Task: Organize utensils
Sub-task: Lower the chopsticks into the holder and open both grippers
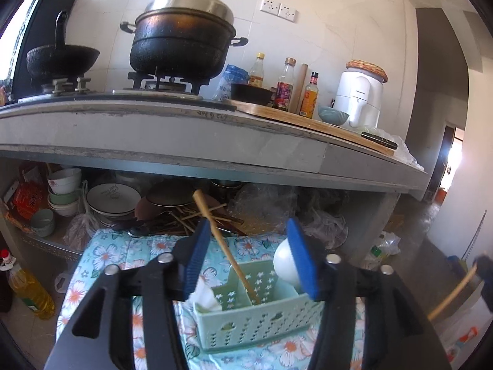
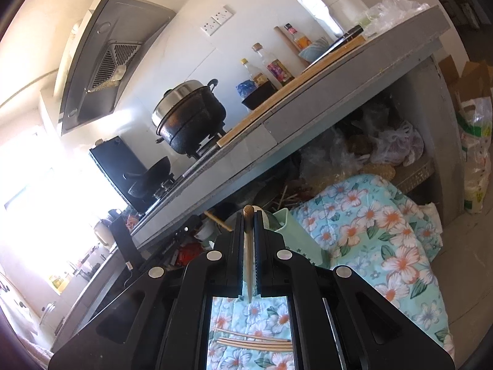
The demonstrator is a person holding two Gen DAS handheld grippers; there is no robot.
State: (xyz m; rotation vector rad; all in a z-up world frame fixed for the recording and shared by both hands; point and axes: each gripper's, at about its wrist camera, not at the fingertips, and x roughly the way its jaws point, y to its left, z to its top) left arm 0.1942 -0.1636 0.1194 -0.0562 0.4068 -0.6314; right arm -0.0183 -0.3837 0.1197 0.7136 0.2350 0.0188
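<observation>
Hovering over a mint-green perforated utensil caddy point(image 1: 246, 317) on the floral cloth point(image 1: 101, 265), the left gripper point(image 1: 251, 256) stands with its blue pads spread apart and nothing pressed between them. One bamboo chopstick point(image 1: 228, 246) leans upright in the caddy's middle compartment, passing just beside the left pad. A white spoon point(image 1: 285, 262) rests in the compartment to the right. The right gripper point(image 2: 249, 215) is clenched on another chopstick point(image 2: 248, 265), held lengthwise between its fingers. More chopsticks point(image 2: 252, 343) lie loose on the cloth beneath it.
</observation>
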